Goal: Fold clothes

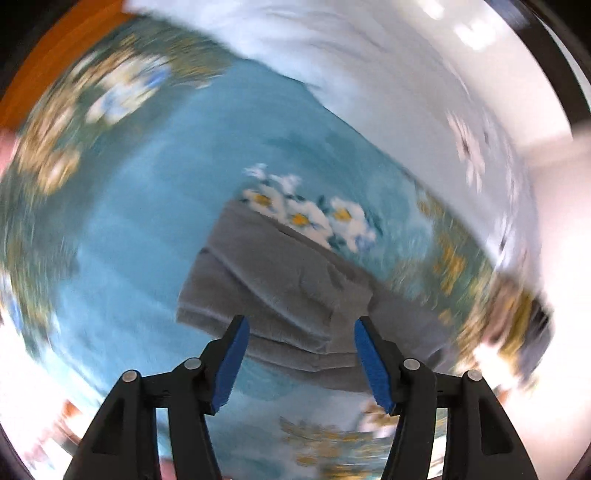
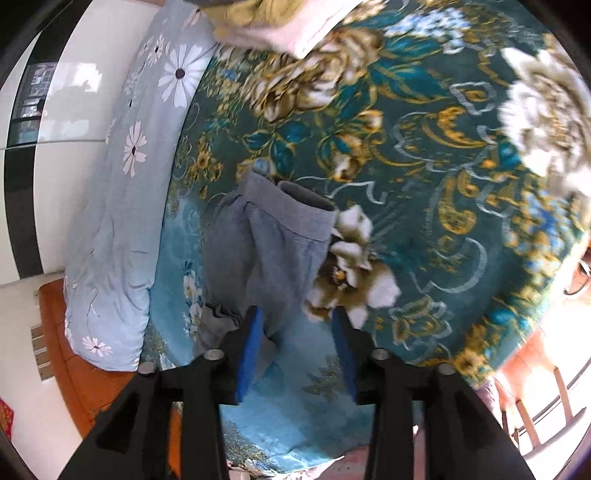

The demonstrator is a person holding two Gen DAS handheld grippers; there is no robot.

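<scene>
A grey garment lies folded on a blue floral blanket. My left gripper is open and empty, its blue pads just above the garment's near edge; this view is blurred by motion. In the right wrist view the same grey garment lies bunched with its waistband at the far end. My right gripper is open and empty over its near end.
A light blue quilt with white daisies lies along the left of the bed, beside a white wall. A pillow or folded cloth lies at the far end. Wooden floor shows at lower left.
</scene>
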